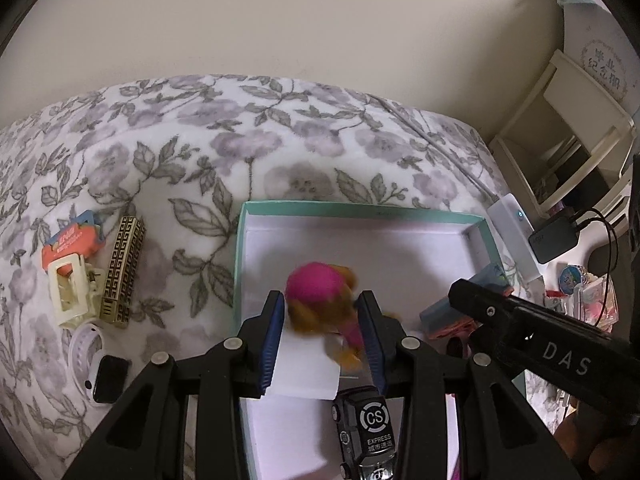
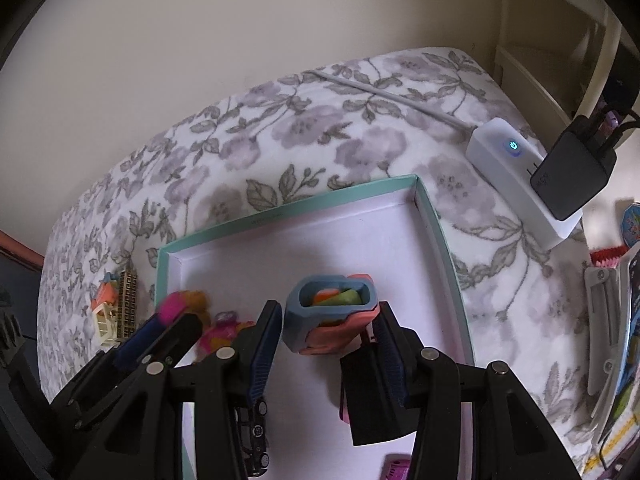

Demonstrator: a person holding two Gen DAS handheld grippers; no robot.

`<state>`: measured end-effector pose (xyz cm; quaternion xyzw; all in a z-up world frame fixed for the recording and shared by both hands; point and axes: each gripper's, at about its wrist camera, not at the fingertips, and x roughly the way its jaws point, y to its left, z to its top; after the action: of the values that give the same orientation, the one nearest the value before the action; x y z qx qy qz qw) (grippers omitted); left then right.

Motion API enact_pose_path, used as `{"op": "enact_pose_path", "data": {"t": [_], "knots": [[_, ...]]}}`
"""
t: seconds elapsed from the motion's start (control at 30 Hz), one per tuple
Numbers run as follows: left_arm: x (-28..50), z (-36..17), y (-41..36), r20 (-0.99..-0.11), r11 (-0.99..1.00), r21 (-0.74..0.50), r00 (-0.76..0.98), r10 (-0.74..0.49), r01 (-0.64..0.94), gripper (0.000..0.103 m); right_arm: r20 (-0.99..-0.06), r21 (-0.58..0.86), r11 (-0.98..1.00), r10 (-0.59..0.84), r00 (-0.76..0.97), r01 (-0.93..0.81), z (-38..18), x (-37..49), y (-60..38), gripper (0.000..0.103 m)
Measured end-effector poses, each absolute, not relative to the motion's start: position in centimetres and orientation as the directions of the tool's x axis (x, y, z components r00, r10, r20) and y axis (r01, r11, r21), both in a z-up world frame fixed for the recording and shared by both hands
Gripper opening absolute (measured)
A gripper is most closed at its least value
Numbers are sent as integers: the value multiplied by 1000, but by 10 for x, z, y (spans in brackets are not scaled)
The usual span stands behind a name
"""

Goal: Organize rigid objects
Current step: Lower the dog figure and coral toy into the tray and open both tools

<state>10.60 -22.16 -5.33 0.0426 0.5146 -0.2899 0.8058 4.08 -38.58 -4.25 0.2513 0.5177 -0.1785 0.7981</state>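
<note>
Left hand-held gripper (image 1: 322, 332) clamped on blurred pink-and-orange plush-looking doll (image 1: 320, 300), right hand-held gripper (image 2: 326, 332) apparently on blue-and-coral plastic case (image 2: 332, 320), both over teal-rimmed cardboard tray (image 2: 430, 216); early release risks toppling onto black toy car (image 1: 368, 424).

Both grippers angle steeply down: left gripper (image 1: 322, 322) clamps something; right gripper (image 2: 328, 332) likewise

Teal-rimmed white box (image 1: 362, 207) on lilac-flowered blanket (image 1: 192, 140); pink-and-orange doll (image 1: 320, 300).
</note>
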Motion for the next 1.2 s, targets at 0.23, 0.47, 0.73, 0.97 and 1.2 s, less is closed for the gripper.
{"op": "enact_pose_path", "data": {"t": [0.23, 0.47, 0.73, 0.97, 1.2], "knots": [[108, -43, -216, -851, 841, -216, 327, -411, 495, 58, -913, 201, 810, -48, 405, 550, -33, 41, -385, 55], [116, -28, -206, -846, 862, -195, 365, -389, 468, 77, -899, 181, 821, -84, 430, 541, -16, 41, -379, 66], [128, -20, -186, -850, 893, -184, 390, -354, 411, 81, -894, 160, 833, -104, 435, 529, -9, 44, -373, 69], [142, -14, -154, -856, 926, -181, 410, -314, 331, 93, -891, 141, 843, -120, 437, 519, -5, 47, -364, 81], [152, -6, -121, -855, 948, -174, 436, -281, 268, 94, -889, 119, 861, -130, 439, 495, 0, 52, -348, 91]]}}
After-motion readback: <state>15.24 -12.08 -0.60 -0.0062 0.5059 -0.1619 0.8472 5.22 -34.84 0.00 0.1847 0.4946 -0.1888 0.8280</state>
